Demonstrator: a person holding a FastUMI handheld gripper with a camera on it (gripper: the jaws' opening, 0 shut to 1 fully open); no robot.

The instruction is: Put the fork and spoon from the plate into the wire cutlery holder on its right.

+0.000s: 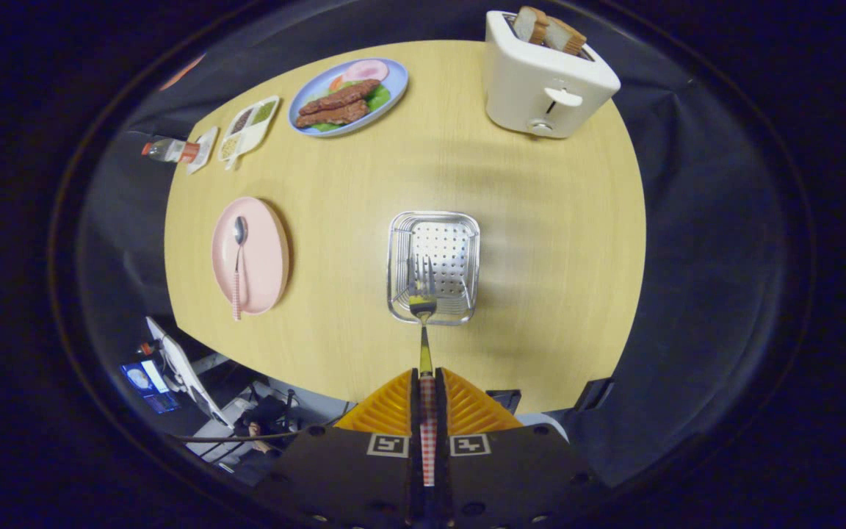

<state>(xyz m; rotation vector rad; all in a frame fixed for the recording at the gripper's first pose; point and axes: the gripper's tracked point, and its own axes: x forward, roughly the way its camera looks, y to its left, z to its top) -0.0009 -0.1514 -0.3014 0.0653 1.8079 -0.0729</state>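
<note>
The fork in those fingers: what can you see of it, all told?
The fork looks like shiny metal with a red-and-white checked handle. The gripper is shut on it: both fingers press on the handle, which runs back between them, so the fork points straight ahead. Its tines are seen over the near rim of the wire cutlery holder, aimed at the perforated base. Whether the tines touch the wire cannot be told. It is off the pink plate, where the spoon lies.

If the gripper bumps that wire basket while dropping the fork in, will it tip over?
Probably not easily: the wire cutlery holder looks low and wide. Being thin wire, it is likely light, so it may slide on the smooth table. The gripper, shut on the fork, holds its tines over it.
</note>
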